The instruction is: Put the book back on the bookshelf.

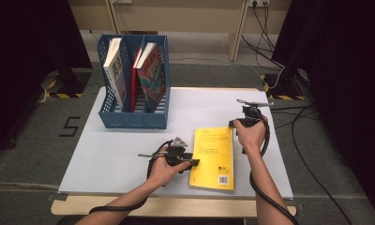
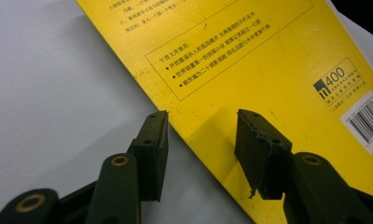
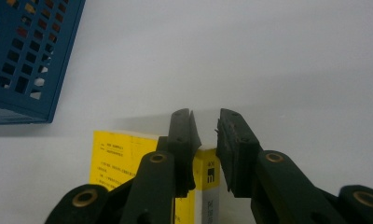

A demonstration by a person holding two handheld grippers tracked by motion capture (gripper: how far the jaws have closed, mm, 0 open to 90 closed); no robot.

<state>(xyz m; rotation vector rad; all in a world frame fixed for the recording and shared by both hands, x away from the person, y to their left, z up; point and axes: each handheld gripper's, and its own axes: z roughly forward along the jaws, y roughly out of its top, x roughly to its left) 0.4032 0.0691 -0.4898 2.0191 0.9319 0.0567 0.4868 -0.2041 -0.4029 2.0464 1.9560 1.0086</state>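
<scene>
We take the yellow book [image 1: 213,158] as our landmark; it lies flat, back cover up, on the white table [image 1: 124,154] near the front edge.

Well to its left and farther back, we note a blue file rack [image 1: 134,83] with three compartments; upright books [image 1: 150,77] stand in them.

Just left of the yellow book [image 2: 250,70], the left gripper [image 1: 193,162] sits low at the book's left long edge. In the left gripper view its jaws stand partly apart and straddle that edge, one jaw over the table [image 2: 54,88], the other over the cover. We see no pad pressing on the book; nothing is held.

At the book's far right corner, the right gripper [image 1: 233,123] is held in the person's right hand [image 1: 250,136]. In the right gripper view its jaws stand a narrow gap apart, with the book's spine end [image 3: 208,179] below and between them. We cannot tell whether the pads touch it.
</scene>
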